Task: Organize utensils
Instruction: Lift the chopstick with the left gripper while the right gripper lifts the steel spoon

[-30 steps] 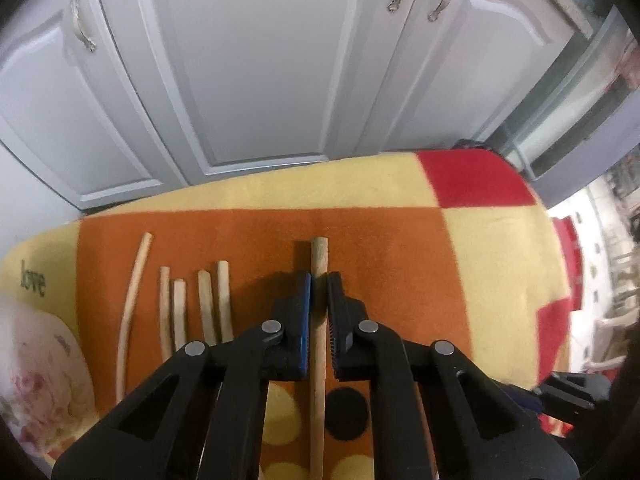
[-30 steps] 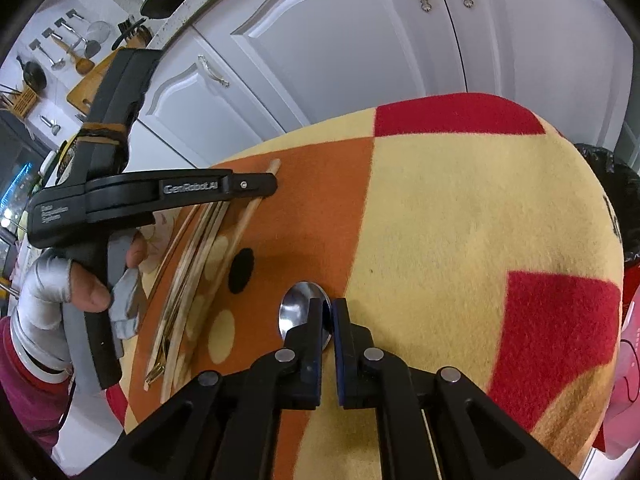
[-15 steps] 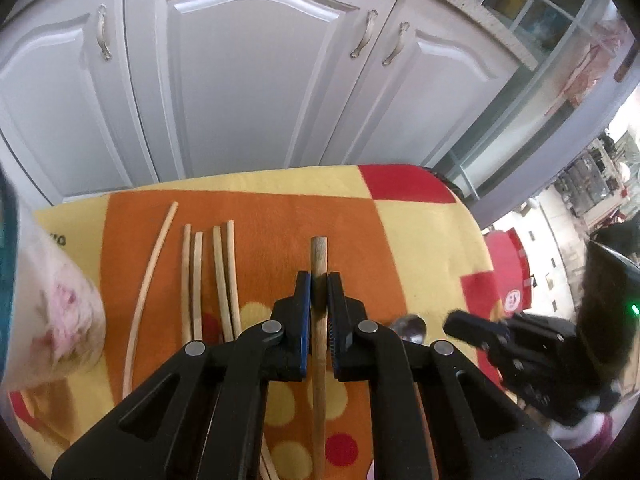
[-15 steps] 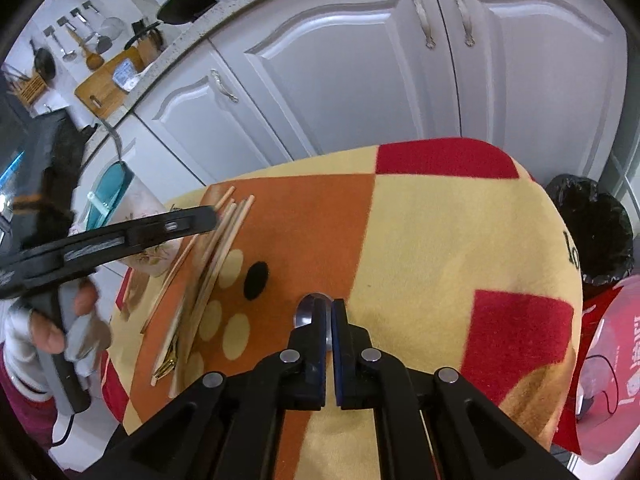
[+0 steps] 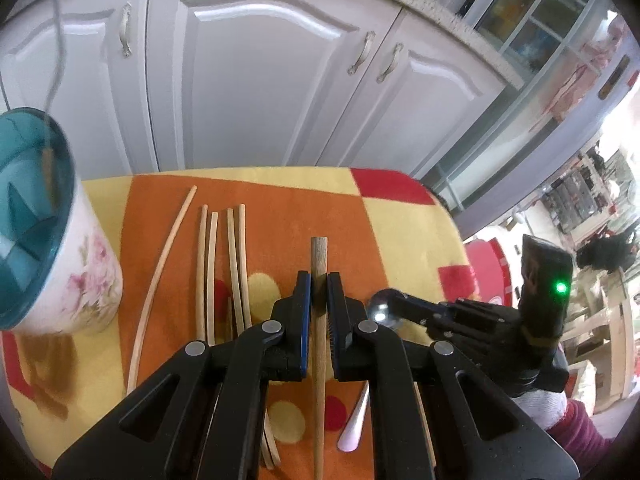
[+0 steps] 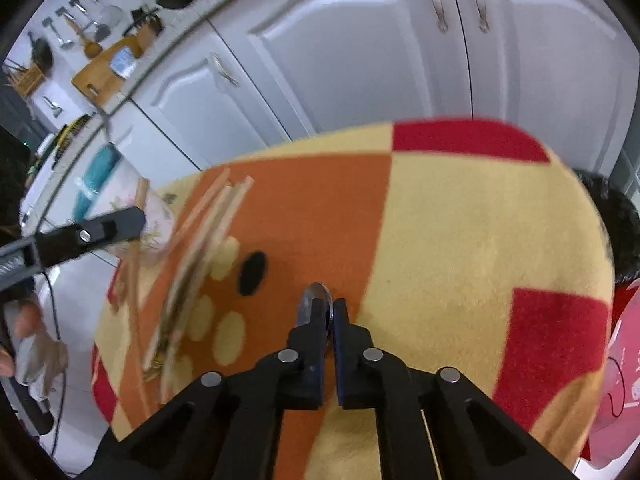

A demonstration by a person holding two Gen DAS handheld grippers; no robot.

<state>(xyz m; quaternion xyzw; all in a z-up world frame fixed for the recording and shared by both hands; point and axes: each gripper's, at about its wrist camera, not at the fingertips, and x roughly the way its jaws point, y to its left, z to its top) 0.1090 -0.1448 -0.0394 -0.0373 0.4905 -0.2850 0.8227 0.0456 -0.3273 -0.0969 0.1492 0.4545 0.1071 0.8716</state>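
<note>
My left gripper is shut on a wooden stick-handled utensil, held above the table. My right gripper is shut on a metal spoon, bowl end forward; the spoon also shows in the left wrist view. Several wooden chopsticks lie in a row on the orange cloth, blurred in the right wrist view. A floral holder cup with a teal inside stands at the left. A white spoon handle lies under my left gripper.
The table is covered with a checked orange, yellow and red cloth. White cabinet doors stand close behind it. A black bin sits past the right edge. The person's left hand is at the left.
Both grippers have risen and pulled back, each keeping its utensil. The floral cup has come into view at the left, and the right gripper now shows in the left wrist view.
</note>
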